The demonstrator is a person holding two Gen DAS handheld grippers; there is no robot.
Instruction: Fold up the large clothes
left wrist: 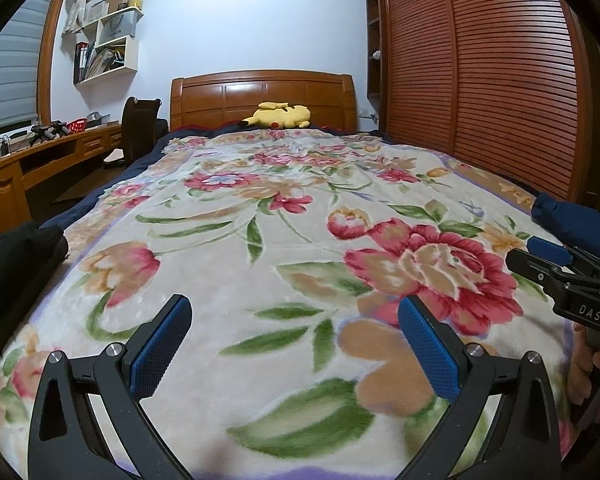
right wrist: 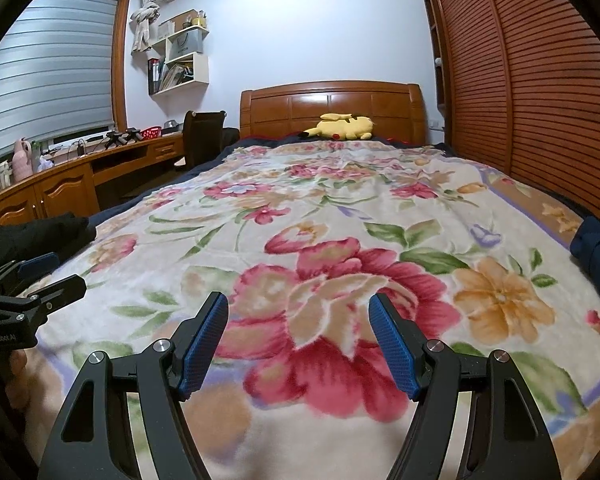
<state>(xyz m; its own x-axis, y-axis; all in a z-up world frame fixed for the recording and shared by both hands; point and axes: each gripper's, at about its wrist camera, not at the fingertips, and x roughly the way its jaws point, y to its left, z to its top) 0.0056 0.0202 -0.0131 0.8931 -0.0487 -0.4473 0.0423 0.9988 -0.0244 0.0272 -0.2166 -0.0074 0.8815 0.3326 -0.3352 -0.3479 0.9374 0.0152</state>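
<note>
1. A black garment [left wrist: 18, 256] is seen bunched at the near left edge of the bed, lying on the floral blanket [left wrist: 300, 240]
2. A dark blue garment [left wrist: 576, 220] is seen heaped at the near right edge, unfolded

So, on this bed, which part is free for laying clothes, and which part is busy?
The floral blanket is bare across its whole middle, between the black garment at the left edge and the dark blue garment at the right edge. The far end holds only a yellow plush toy by the headboard. The desk is crowded.
</note>
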